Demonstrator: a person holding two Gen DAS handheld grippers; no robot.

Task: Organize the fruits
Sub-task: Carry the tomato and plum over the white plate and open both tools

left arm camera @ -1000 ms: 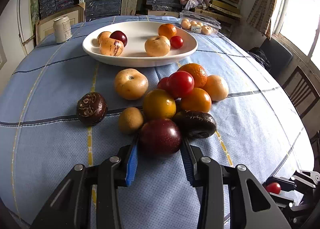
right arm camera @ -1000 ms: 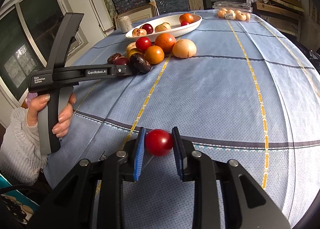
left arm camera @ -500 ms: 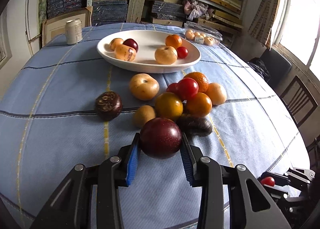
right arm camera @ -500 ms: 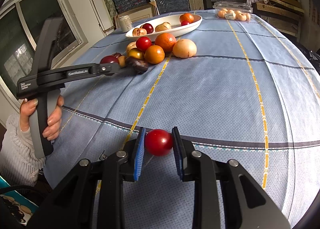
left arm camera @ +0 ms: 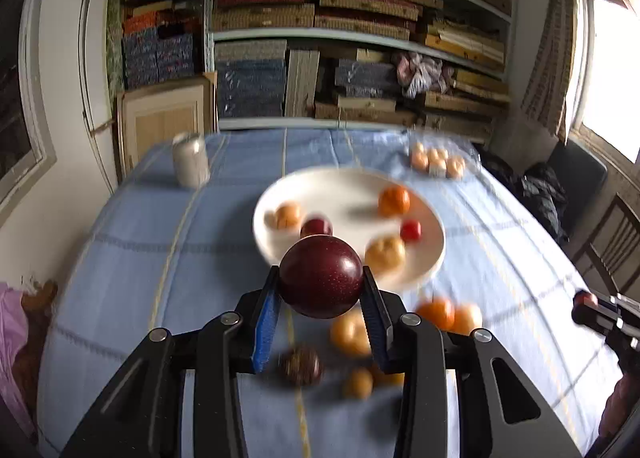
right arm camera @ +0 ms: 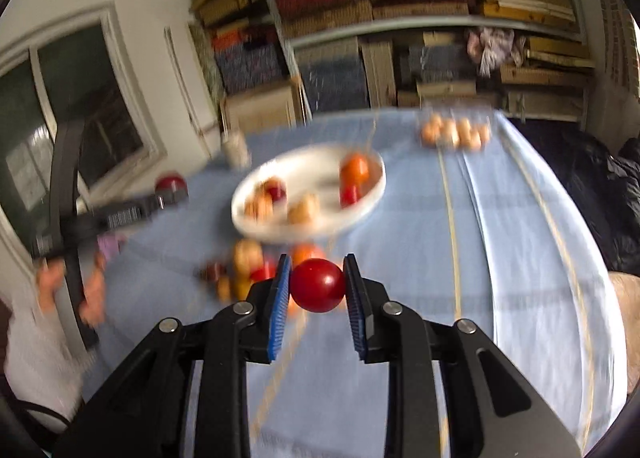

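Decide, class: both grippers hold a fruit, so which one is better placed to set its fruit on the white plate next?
Probably left. The left gripper holds its dark red plum right at the white plate near rim; the right gripper with its red tomato looks farther back.

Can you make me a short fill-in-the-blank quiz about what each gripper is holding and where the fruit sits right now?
1. The left gripper is shut on a dark ____ plum.
2. The right gripper is shut on a small red ____.
3. The white plate rests on a ____ tablecloth.
4. The loose fruit pile lies on the cloth, ____ the plate.

Missing words: red; tomato; blue; outside
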